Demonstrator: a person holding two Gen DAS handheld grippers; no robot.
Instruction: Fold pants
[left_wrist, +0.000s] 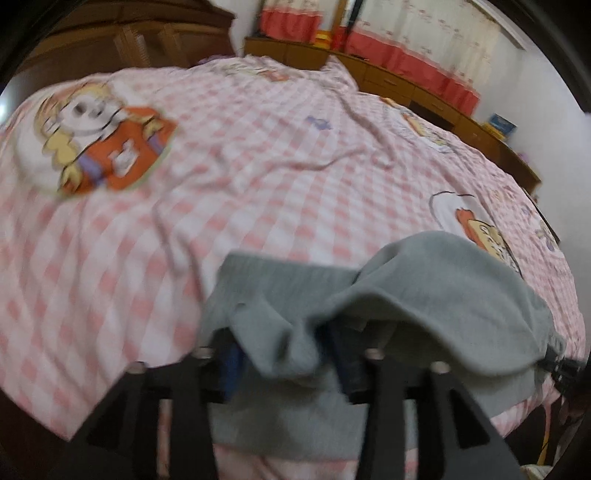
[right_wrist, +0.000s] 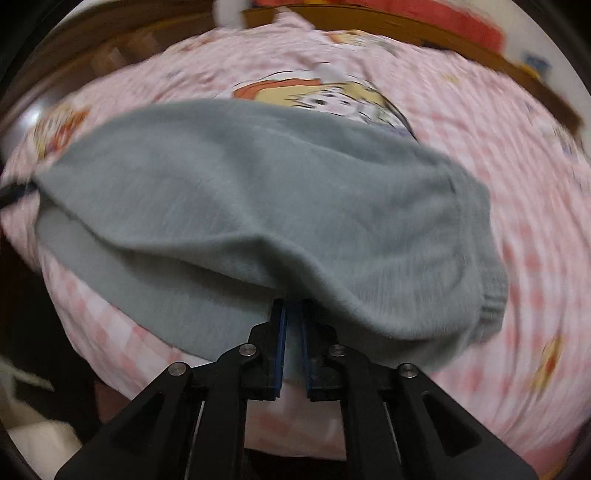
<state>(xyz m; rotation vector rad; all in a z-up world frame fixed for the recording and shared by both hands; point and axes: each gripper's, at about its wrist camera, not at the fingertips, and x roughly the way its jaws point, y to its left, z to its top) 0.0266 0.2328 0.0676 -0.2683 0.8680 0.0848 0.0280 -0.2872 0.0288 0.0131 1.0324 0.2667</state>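
The grey fleece pants (right_wrist: 258, 192) lie folded over at the near edge of a bed, with the ribbed cuff at the right. In the right wrist view my right gripper (right_wrist: 293, 314) is shut on the pants' near edge, with cloth pinched between its blue pads. In the left wrist view the pants (left_wrist: 424, 288) drape over my left gripper (left_wrist: 284, 354), whose fingers stand apart with a fold of cloth hanging between them. The left gripper's tip also shows at the far left of the right wrist view (right_wrist: 14, 194), at the pants' other end.
The bed has a pink and white checked sheet (left_wrist: 258, 177) with cartoon prints. A wooden headboard with drawers (left_wrist: 406, 85) runs along the far side. Red and white curtains (left_wrist: 406, 33) hang behind it. A wooden wardrobe (left_wrist: 122, 37) stands at the back left.
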